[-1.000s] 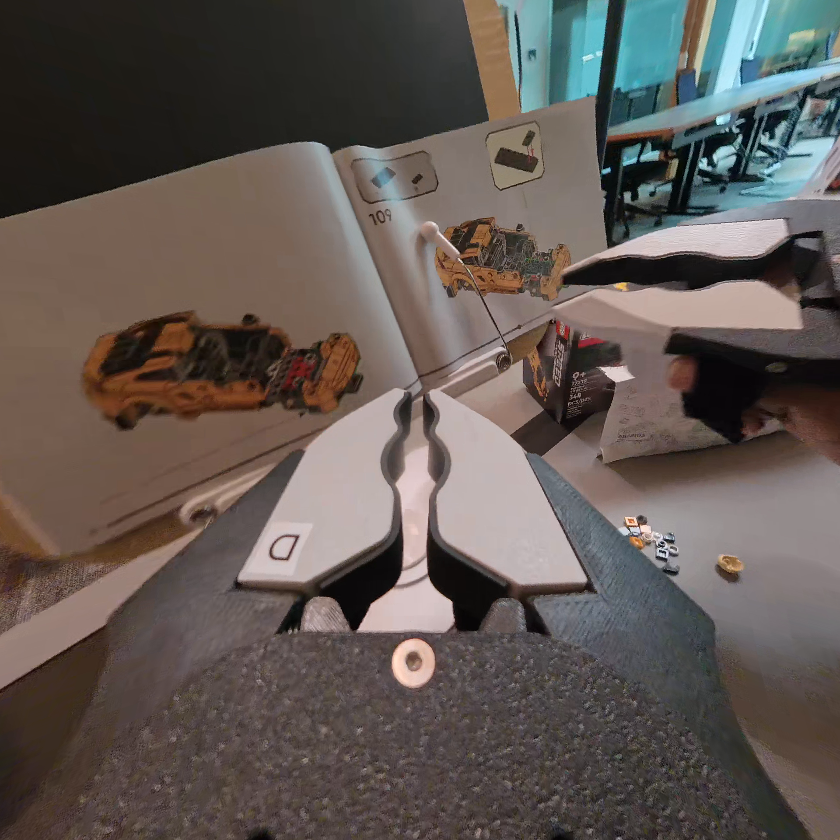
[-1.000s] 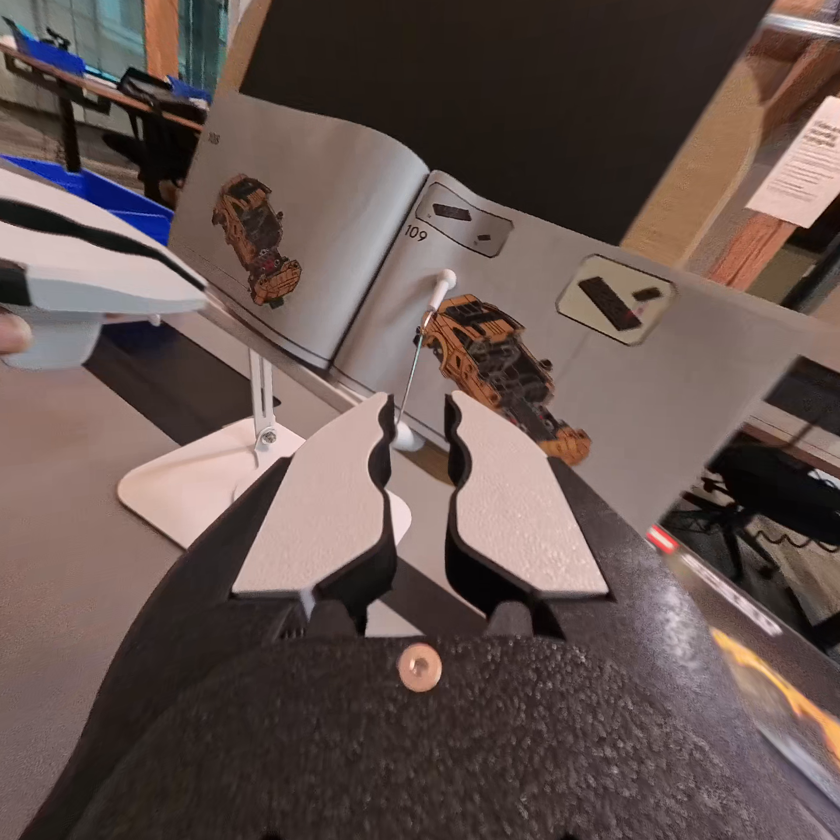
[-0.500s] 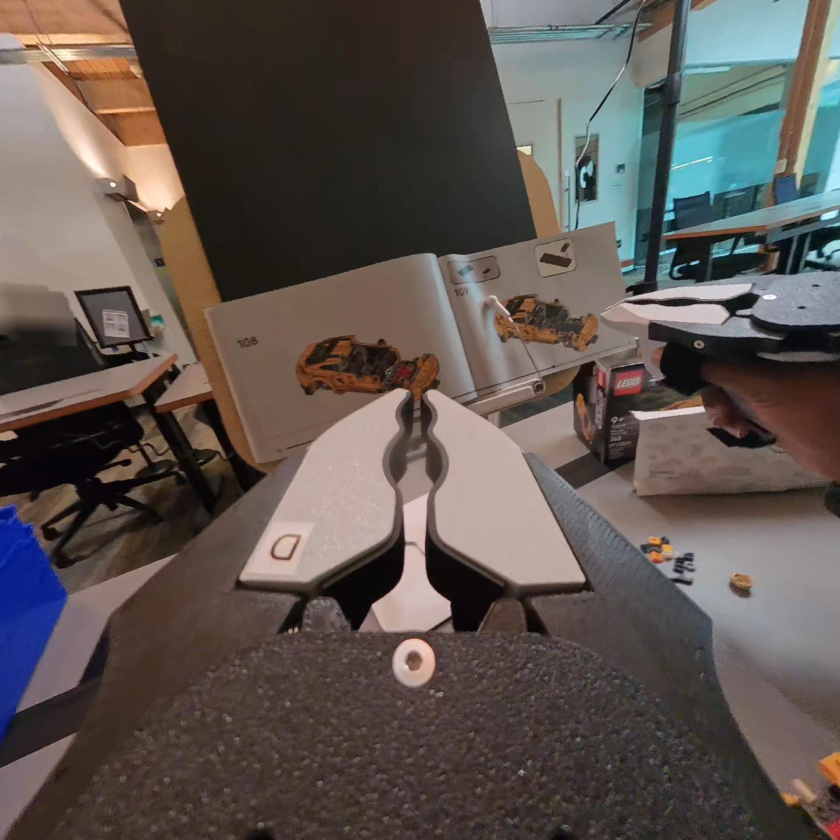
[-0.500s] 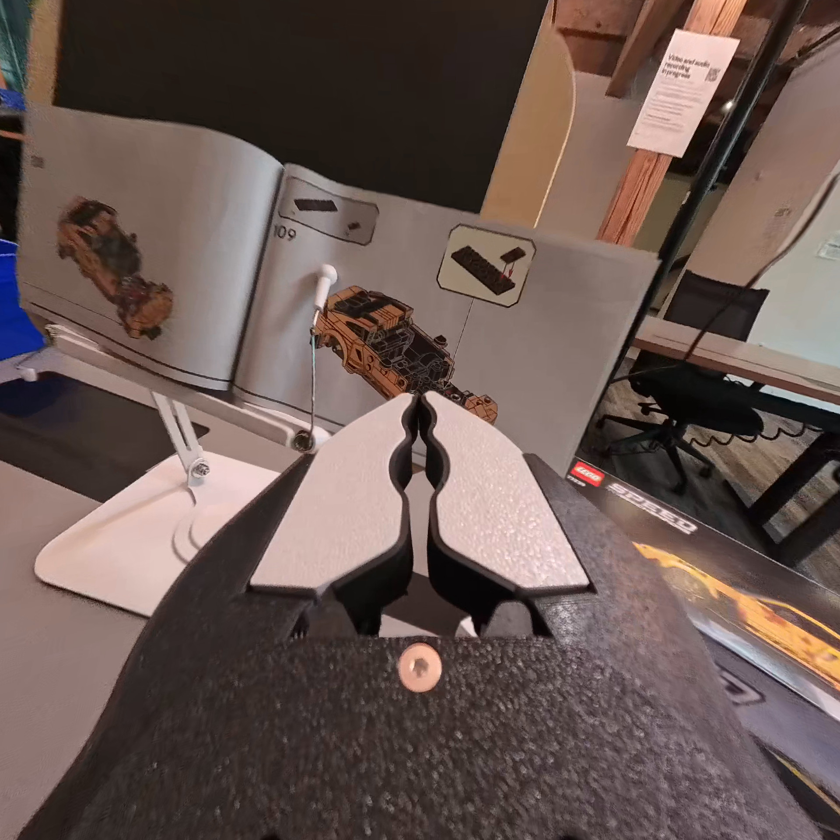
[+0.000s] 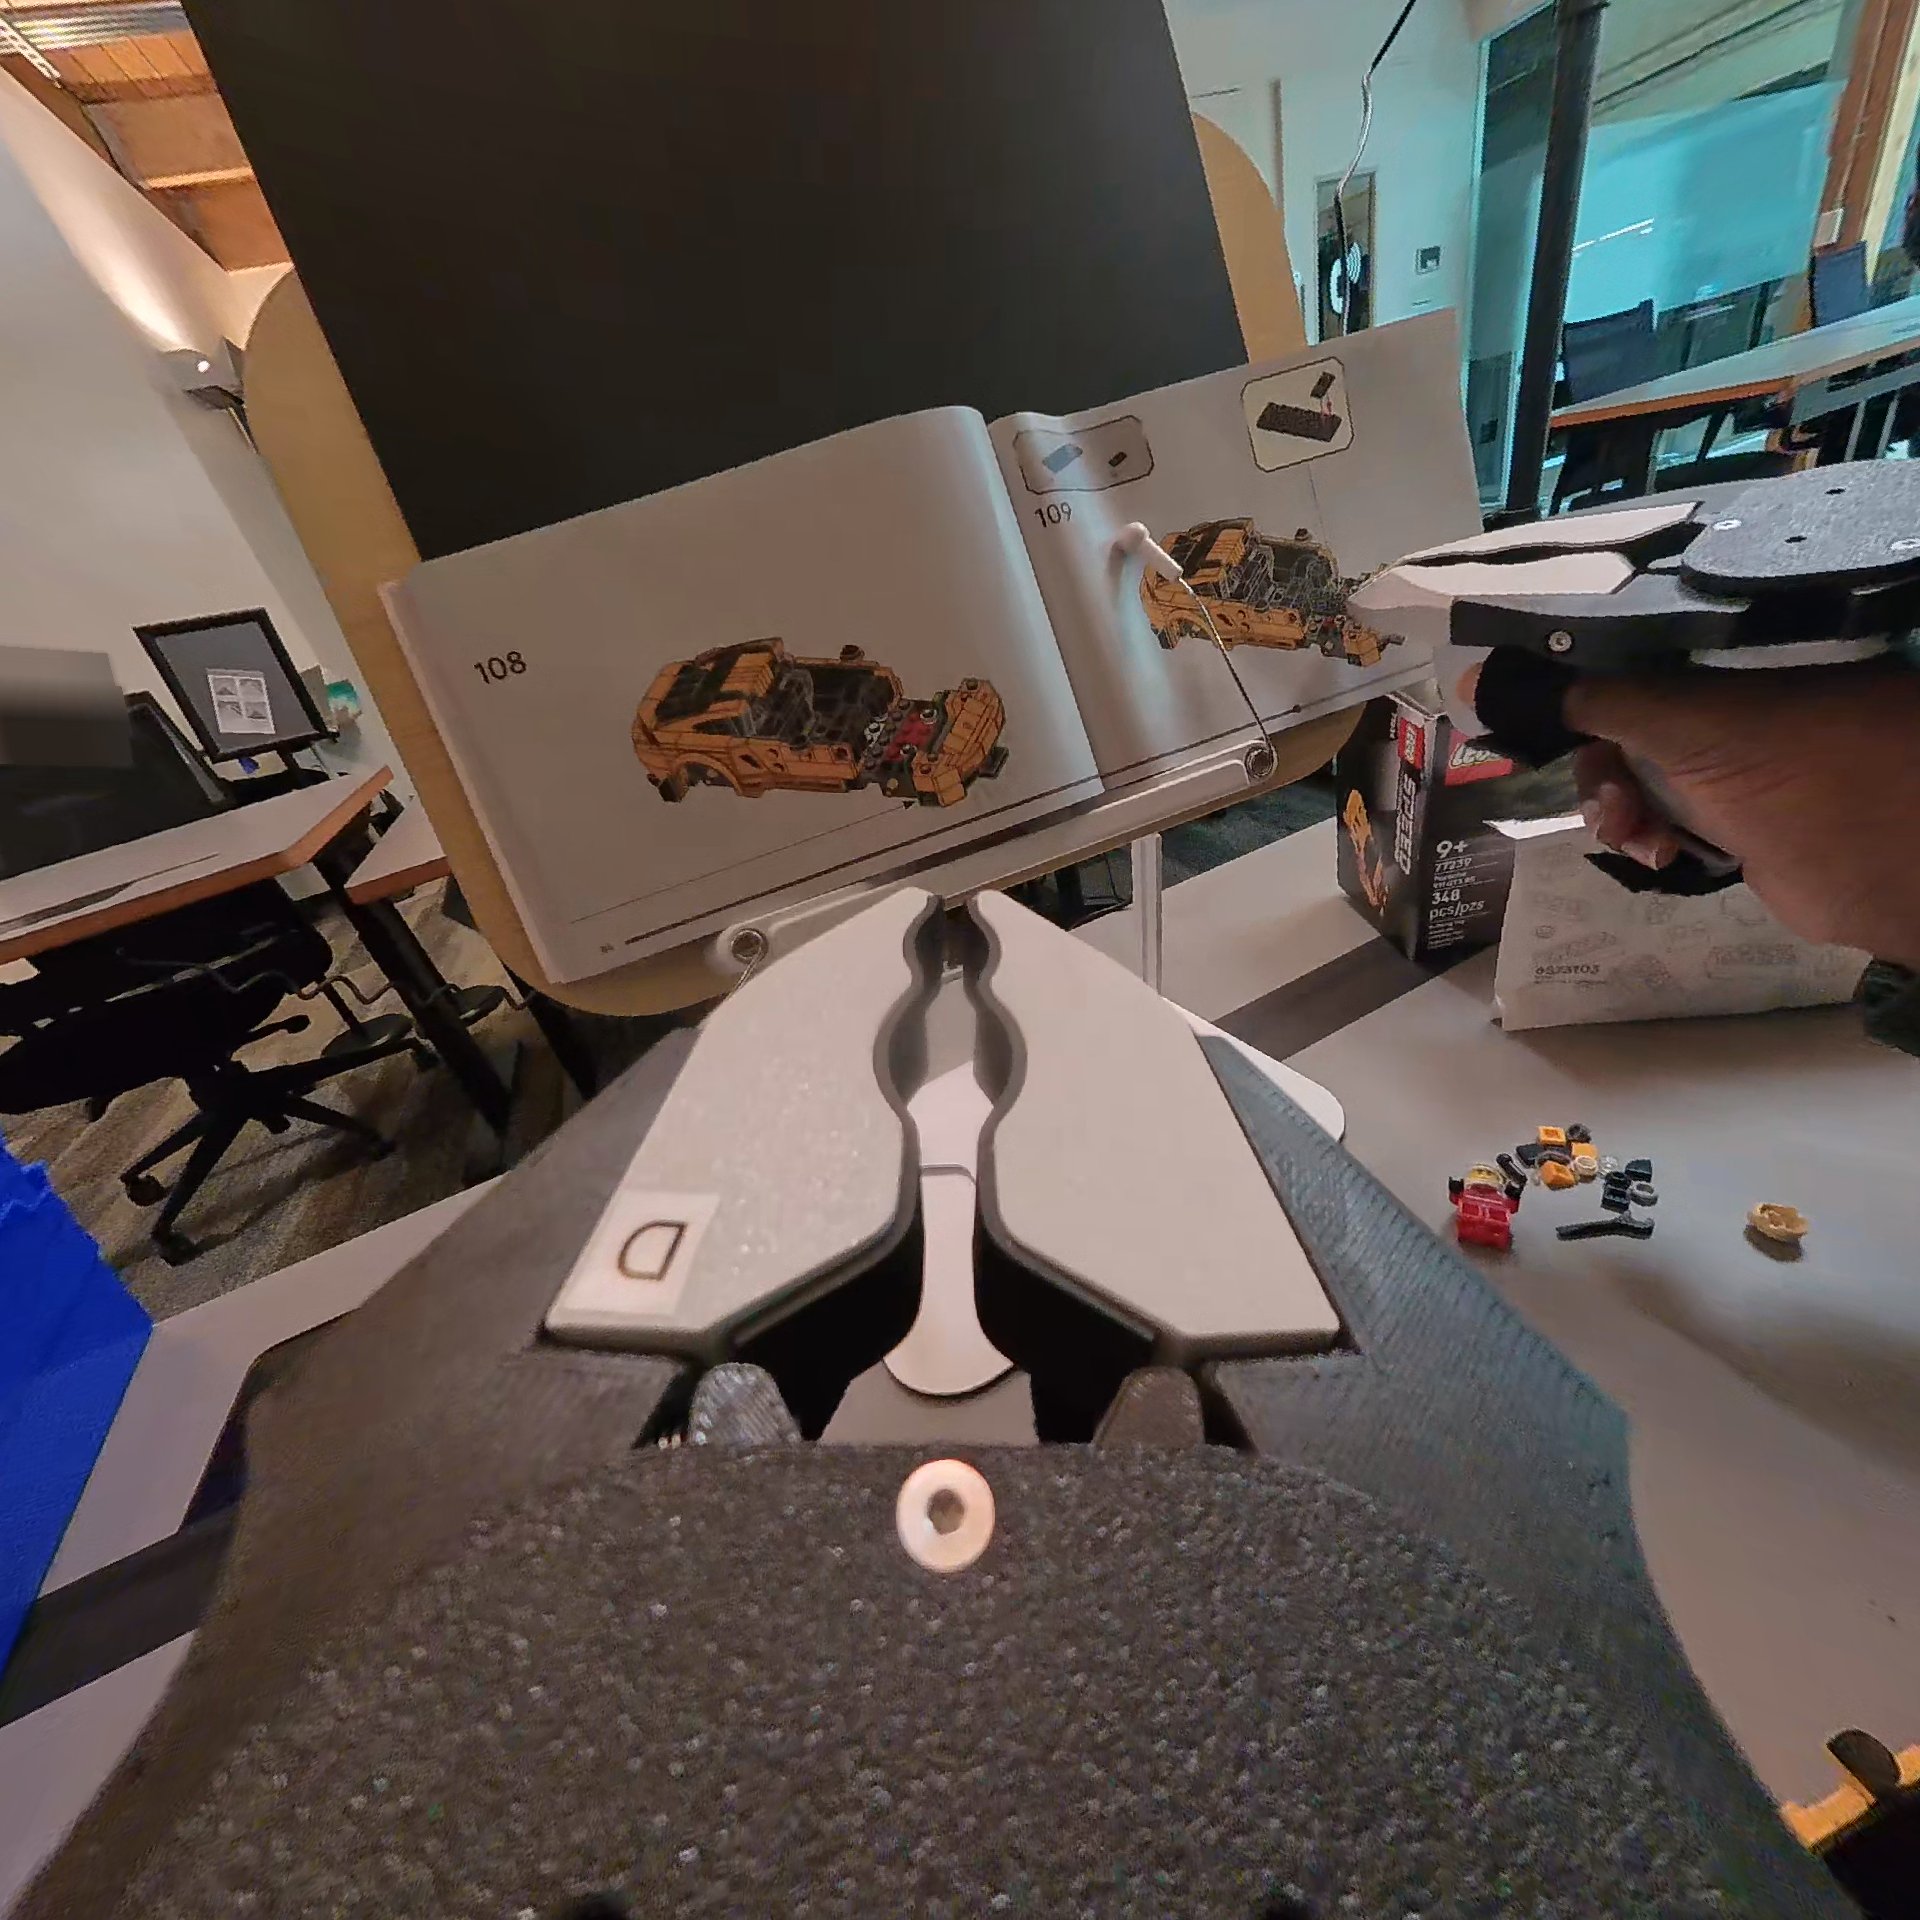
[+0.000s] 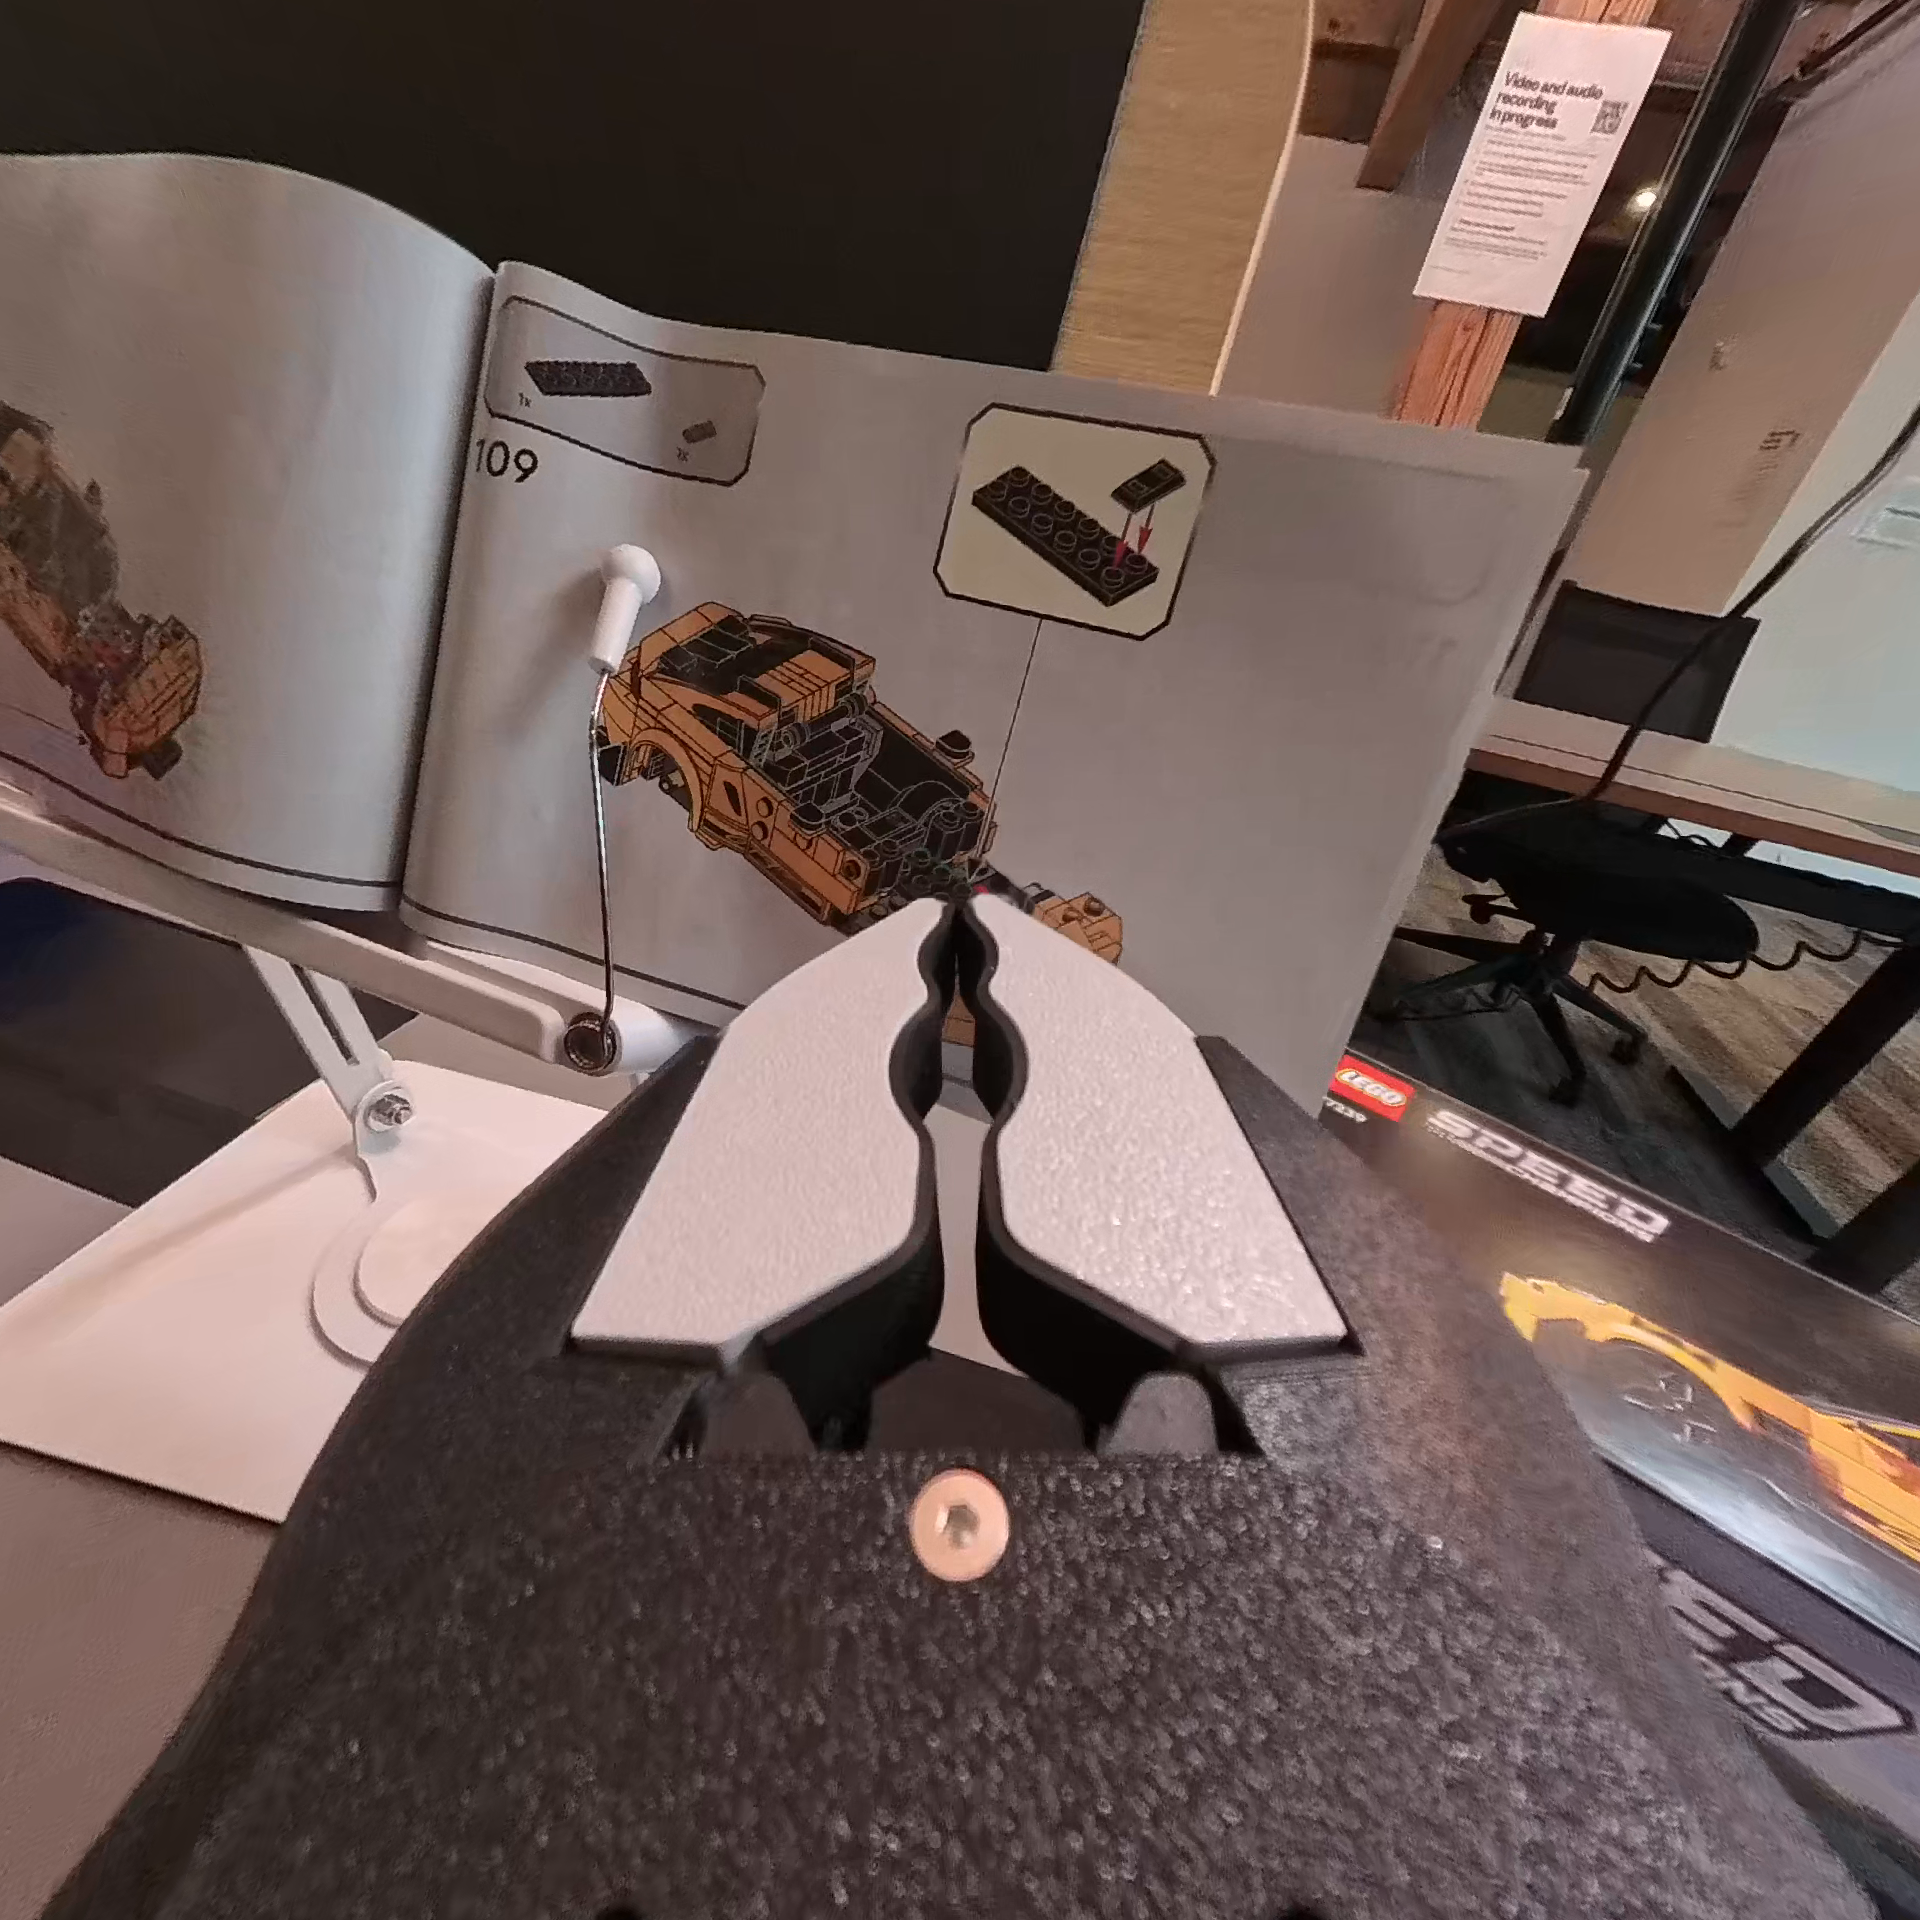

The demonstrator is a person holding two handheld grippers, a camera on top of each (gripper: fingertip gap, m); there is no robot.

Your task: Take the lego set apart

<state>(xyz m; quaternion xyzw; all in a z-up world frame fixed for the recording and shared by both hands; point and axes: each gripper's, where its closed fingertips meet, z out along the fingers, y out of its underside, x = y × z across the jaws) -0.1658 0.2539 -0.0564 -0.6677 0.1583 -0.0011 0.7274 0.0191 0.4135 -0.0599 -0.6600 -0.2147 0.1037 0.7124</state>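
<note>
My left gripper [image 5: 956,914] is shut and empty, held above the grey table and pointing at the open instruction booklet [image 5: 779,675] on its white stand. My right gripper [image 6: 961,914] is also shut and empty, close in front of the booklet's right page [image 6: 1195,727]. It also shows in the left wrist view [image 5: 1382,587], held by a hand at the right. Several small loose lego pieces [image 5: 1569,1169], a red minifigure [image 5: 1486,1205] and a tan piece [image 5: 1779,1221] lie on the table to the right. An orange and black lego part [image 5: 1839,1808] shows at the bottom right corner.
A black lego box [image 5: 1423,831] and a white paper bag [image 5: 1662,945] stand behind the loose pieces. The box lies close right of my right gripper [image 6: 1558,1299]. The stand's white base [image 6: 208,1299] is at the left. A blue bin [image 5: 52,1403] is at the far left. One gripper's finger ends stand about 25 cm off the other's. Between my right fingertips and the red minifigure [image 5: 1486,1205] there is roughly 20 cm.
My right gripper has shut and swung right along the booklet. My left gripper has pulled back from the booklet and stays shut.
</note>
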